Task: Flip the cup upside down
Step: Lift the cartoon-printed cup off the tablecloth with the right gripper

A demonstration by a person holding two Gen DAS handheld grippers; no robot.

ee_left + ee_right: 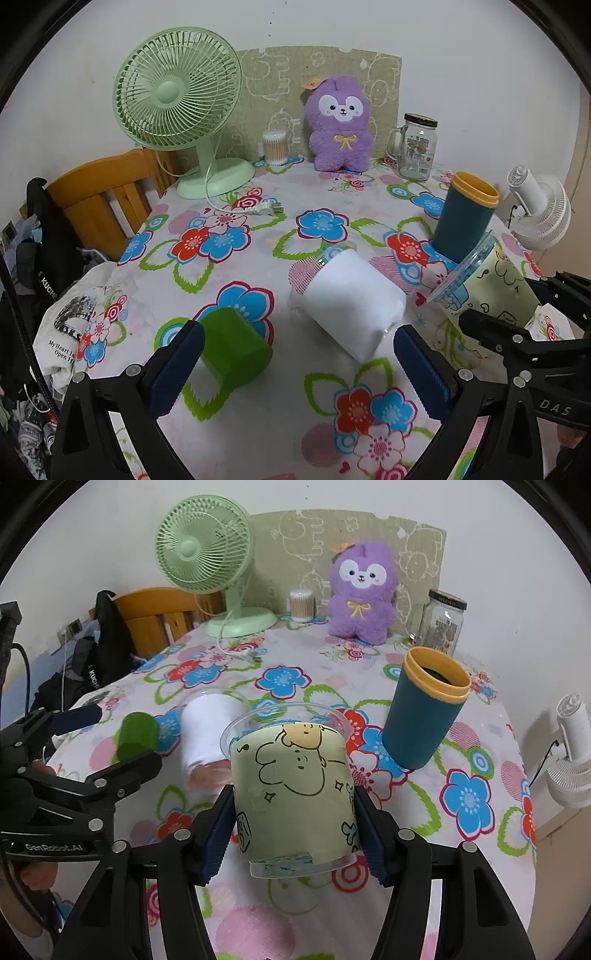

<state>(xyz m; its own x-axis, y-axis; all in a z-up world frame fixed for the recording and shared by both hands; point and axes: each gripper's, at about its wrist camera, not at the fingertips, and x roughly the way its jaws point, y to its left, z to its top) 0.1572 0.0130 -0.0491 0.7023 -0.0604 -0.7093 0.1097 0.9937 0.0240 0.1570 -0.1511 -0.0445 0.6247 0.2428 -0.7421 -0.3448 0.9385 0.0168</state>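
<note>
My right gripper [295, 827] is shut on a clear plastic cup with a pale green cartoon sleeve [291, 794], held tilted above the table with its rim pointing away; it also shows in the left wrist view [491, 288]. My left gripper [299, 354] is open and empty, low over the table. A white cup [351, 302] lies on its side just ahead between its fingers; a small green cup [232, 343] lies on its side by the left finger. A teal cup with an orange rim [465, 218] stands upright to the right.
At the back of the floral tablecloth [258, 413] stand a green desk fan [177, 107], a cotton swab jar [275, 147], a purple plush toy [340, 125] and a glass mug jar [417, 147]. A white fan [543, 210] is at the right edge, a wooden chair [107, 199] at left.
</note>
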